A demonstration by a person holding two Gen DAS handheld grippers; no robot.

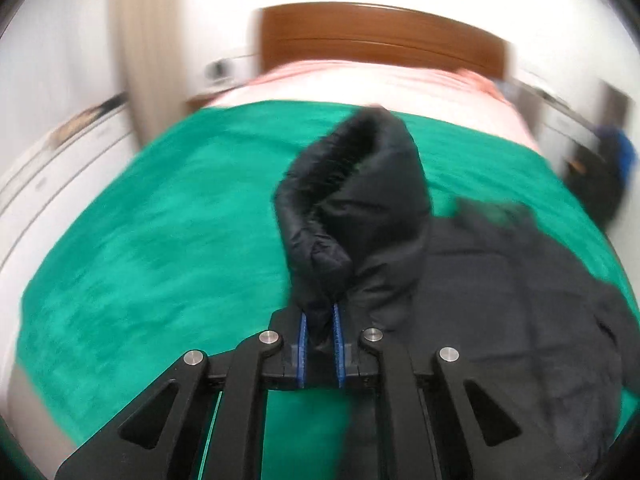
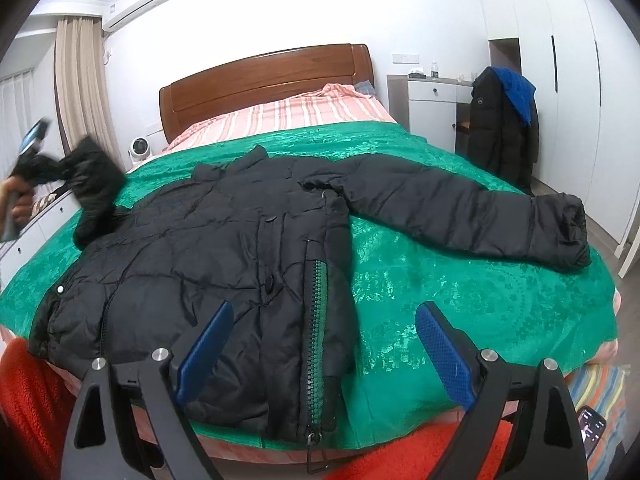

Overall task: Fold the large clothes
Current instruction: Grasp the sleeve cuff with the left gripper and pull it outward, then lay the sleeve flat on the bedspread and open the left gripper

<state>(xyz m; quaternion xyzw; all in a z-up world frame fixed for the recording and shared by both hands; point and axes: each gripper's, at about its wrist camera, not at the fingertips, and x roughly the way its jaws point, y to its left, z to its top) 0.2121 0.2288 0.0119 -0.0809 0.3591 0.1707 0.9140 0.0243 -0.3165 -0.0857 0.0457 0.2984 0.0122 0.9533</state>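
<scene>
The coat (image 2: pixel 224 248) lies flat on the green bed (image 2: pixel 440 300). The left gripper (image 1: pixel 320 344) pinches one sleeve (image 1: pixel 352 200), lifting it. The right gripper (image 2: pixel 320 352) is wide open, holding nothing. Next, I think: lay the sleeve across the coat.

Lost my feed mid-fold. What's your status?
Left gripper shut on the sleeve, lifted. Right gripper open, empty. Black jacket on green blanket, other sleeve outstretched. Nothing blocking.
</scene>
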